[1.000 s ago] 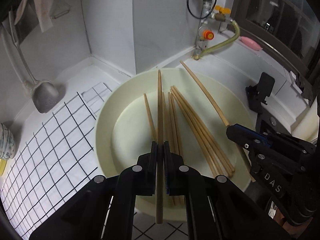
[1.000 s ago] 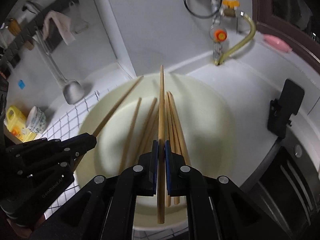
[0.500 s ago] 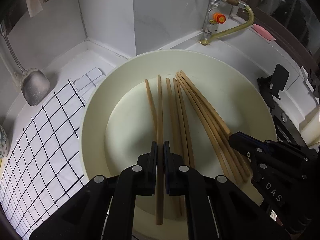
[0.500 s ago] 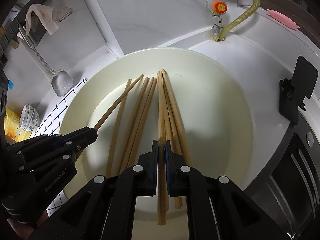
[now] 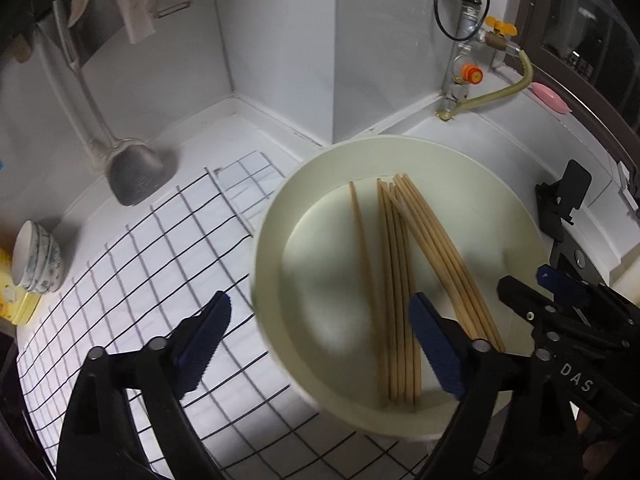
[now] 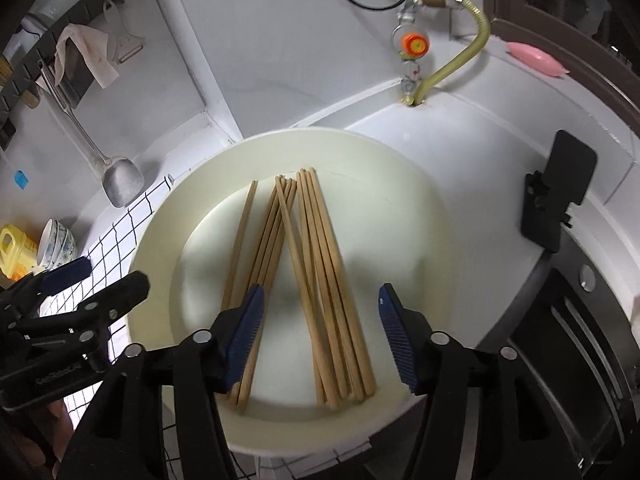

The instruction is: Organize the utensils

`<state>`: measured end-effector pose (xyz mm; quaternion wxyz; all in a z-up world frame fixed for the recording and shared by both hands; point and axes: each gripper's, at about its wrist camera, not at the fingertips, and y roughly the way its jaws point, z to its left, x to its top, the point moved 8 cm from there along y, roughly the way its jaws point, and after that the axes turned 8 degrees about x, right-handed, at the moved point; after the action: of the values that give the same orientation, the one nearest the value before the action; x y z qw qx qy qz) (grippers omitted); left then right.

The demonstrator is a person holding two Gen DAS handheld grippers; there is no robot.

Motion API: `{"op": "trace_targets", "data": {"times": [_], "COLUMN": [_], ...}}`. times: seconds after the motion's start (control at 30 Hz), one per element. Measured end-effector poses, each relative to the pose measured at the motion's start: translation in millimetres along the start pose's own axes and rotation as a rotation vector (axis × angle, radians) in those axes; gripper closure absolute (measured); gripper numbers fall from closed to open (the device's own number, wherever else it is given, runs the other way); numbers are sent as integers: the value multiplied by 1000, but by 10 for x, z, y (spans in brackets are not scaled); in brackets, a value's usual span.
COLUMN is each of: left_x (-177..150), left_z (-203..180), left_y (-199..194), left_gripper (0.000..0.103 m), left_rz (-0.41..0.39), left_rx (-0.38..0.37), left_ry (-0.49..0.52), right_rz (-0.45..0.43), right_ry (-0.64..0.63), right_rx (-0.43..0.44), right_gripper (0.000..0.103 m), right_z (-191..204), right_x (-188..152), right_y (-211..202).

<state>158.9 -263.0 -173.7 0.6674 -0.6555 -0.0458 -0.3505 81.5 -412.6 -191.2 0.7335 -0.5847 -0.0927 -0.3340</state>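
The left gripper (image 5: 320, 344) is hovering with its two fingers (image 5: 204, 336) spread wide apart, and nothing is sitting between them. One finger is hanging over the checked cloth (image 5: 132, 280), the other over the near part of the bowl (image 5: 520, 216). The right gripper (image 6: 322, 332) is also standing wide open, holding nothing, and its blue-padded fingers (image 6: 396, 336) are hanging above the near half of the same bowl (image 6: 424, 216).

All the chopsticks (image 6: 316, 276) are lying flat inside the wide cream bowl, running from near to far. In the right wrist view one chopstick is lying alone at the left, then a small bundle beside it, and a second bundle to the right; the two bundles are meeting at their far ends and opening toward the near rim, like a narrow letter A. In the left wrist view the chopsticks (image 5: 400, 280) are showing the same way, with the single one apart at the left.

The bowl is resting partly on the checked cloth, close to the white wall corner. A metal ladle (image 5: 132, 172) is leaning against the wall at the far left, and a stack of small bowls (image 5: 36, 258) is standing at the left edge. A gas valve with a yellow hose (image 6: 452, 64) is coming down the far wall, and a black phone stand (image 6: 560, 188) is standing at the right of the bowl.
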Motion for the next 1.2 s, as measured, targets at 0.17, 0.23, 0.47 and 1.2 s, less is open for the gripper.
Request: {"op": "trace_targets", "data": {"times": [0.17, 0.23, 0.47, 1.2], "left_x": [-43, -45, -31, -179], "left_z": [97, 131, 237, 406], "left_y": [-203, -289, -645, -1073], "left_gripper": [8, 7, 6, 6], "left_rz": [2, -4, -75, -115], "left_rx": [7, 6, 23, 75], "left_ry": [-19, -30, -35, -19], "right_rz": [-7, -26, -86, -74], "right_ry": [2, -6, -37, -43], "right_rx": [-18, -40, -94, -117], "right_gripper": [39, 38, 33, 33], "right_z": [56, 75, 215, 546], "right_x": [-42, -49, -117, -295], "right_y": [-206, -308, -678, -999]}}
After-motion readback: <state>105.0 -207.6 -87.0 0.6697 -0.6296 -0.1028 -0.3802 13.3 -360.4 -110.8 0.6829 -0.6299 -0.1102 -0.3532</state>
